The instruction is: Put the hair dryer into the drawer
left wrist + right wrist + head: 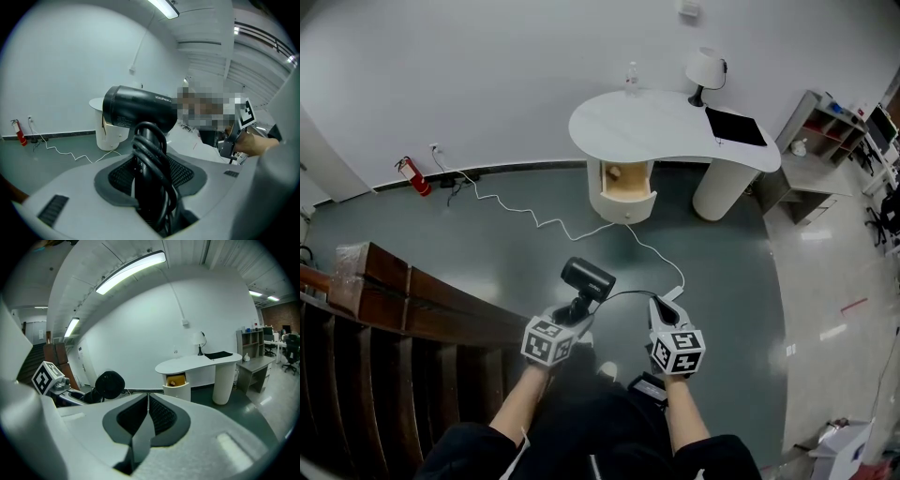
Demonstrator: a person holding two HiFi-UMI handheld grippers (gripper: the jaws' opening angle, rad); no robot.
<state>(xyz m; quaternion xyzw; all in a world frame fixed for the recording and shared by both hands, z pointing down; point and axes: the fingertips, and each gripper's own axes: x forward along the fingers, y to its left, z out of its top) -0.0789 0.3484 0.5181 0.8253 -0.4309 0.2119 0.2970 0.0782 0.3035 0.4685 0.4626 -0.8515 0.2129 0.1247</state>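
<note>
- While clamping the hair dryer [588, 278] by its handle, the left tool [577, 311] is holding it upright.
- Right tool [667, 305] is hanging alongside, jaws together, empty.
- Drawer [623, 206] is sitting open under the tabletop [656, 127], well apart.

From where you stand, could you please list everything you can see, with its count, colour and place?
hair dryer: one, black, handle clamped in the left gripper
cord: one, black, wound round the hair dryer's handle
desk: one, white, curved, ahead of the person
drawer: one, white front, open, under the desk
lamp: one, white, on the desk
flat pad: one, black, on the desk
fire extinguisher: one, red, far left
cable: one, white, trailing between desk and grippers
left gripper: one, shut on the hair dryer
right gripper: one, jaws together, empty
</note>
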